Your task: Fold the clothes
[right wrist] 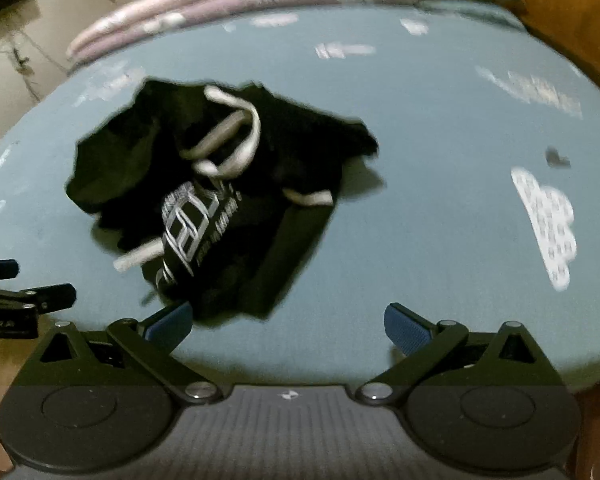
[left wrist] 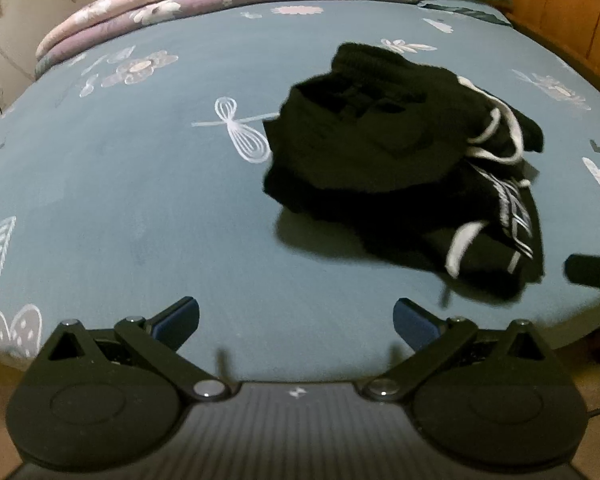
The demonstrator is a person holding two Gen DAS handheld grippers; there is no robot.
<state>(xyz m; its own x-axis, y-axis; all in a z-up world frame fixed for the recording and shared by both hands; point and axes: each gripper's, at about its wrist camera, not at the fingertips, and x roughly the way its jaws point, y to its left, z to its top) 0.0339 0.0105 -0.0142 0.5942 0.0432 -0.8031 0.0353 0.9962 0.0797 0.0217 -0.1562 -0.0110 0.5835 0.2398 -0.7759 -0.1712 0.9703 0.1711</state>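
A crumpled black garment (left wrist: 400, 168) with white trim is seen lying on the blue floral bedsheet (left wrist: 140, 200). The left gripper (left wrist: 296, 320) and right gripper (right wrist: 288, 326) are held spread, empty, near it.

The light on my two views is dim and warm indoors. The black garment (left wrist: 400, 176) throws a soft shadow toward the lower left onto the blue bedsheet (left wrist: 140, 200). My right wrist view is smeared by motion blur, the sheet's prints streaked; my left is sharper, blurred only slightly. Fisheye distortion bows the bed's edges, and the garment's folds sink into black.
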